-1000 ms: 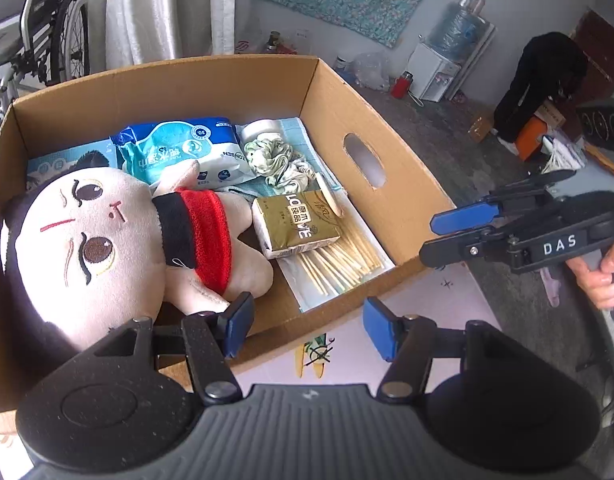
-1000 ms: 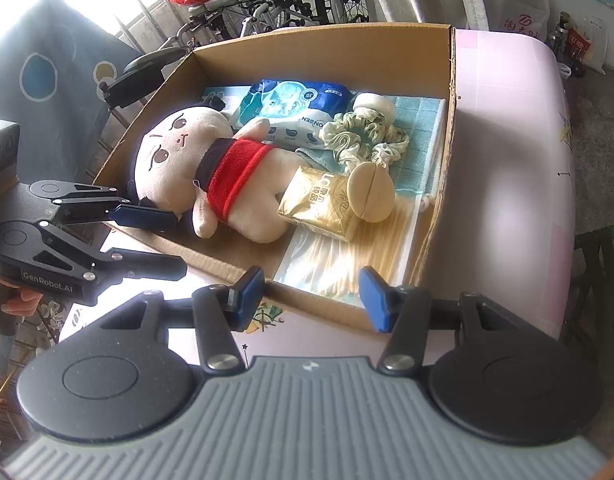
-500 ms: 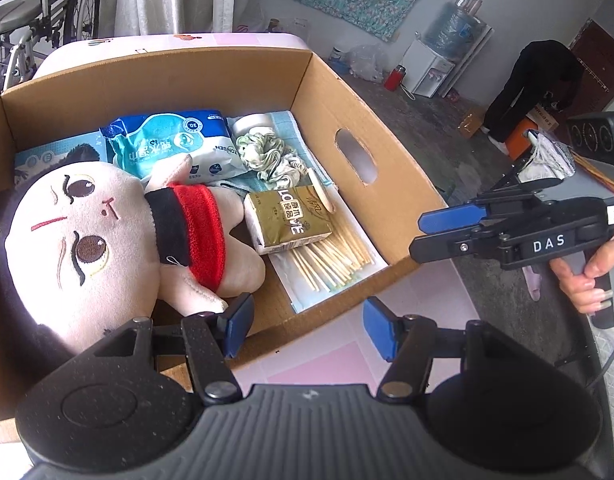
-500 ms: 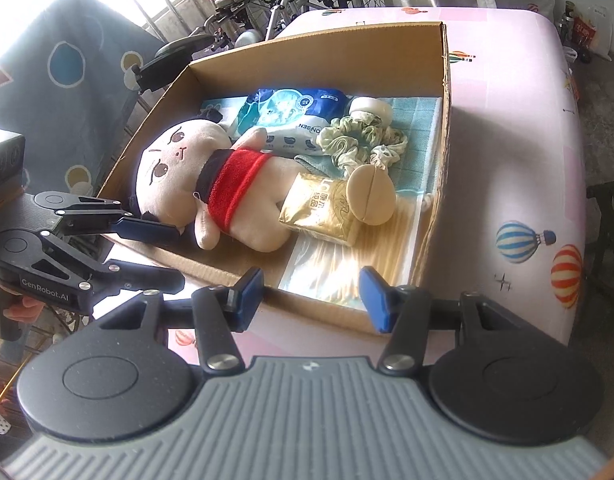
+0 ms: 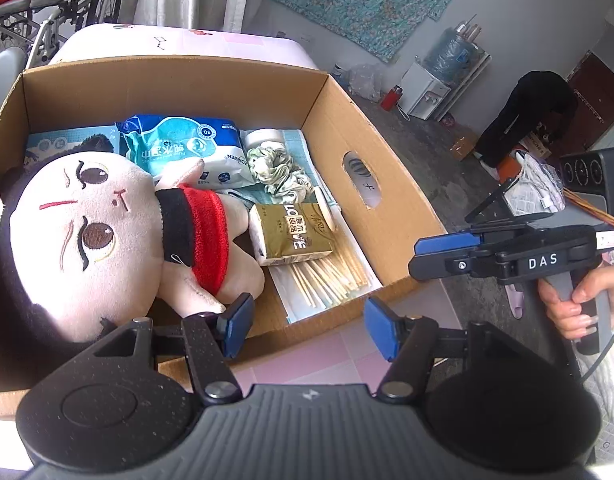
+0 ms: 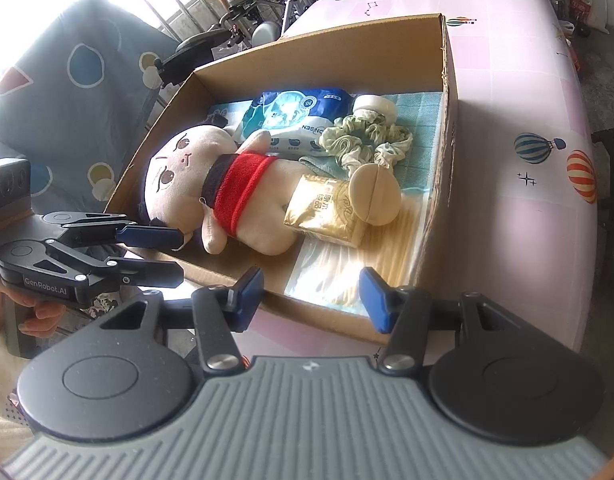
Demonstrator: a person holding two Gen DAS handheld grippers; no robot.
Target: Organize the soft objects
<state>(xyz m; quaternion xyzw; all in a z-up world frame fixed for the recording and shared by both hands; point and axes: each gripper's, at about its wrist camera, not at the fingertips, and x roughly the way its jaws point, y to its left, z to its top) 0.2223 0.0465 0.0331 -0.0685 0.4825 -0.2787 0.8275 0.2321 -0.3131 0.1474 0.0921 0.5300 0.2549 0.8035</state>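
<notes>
- A lived-in room: a pink surface [image 6: 519, 92] printed with balloons carries an open cardboard box [image 5: 391, 216], with a wheelchair [image 5: 47, 4] and a pale curtain behind it.
- The soft things all lie inside the box, past its near wall, ahead of and below both tools.
- The plush doll [image 5: 107, 232] lies on its back with its long axis across the box: head toward the left tool's side, feet toward the middle.
- The left tool [image 5: 307, 326] hangs over the near wall just beside the doll's leg, so it is the nearer one to the doll. Its jaws stand partly open with nothing between them.
- The right tool [image 6: 311, 298] faces the box's other end, nearer the gold tissue pack [image 6: 327, 212], the round beige puff [image 6: 373, 200] and the green scrunchie [image 6: 363, 140]. It too is partly open and empty.
- The doll looks large and squashy, with a cream face, dark hair and a red-and-black top. A blue wipes pack [image 5: 187, 146] lies behind it, and cotton swabs [image 5: 331, 276] lie flat underneath.
</notes>
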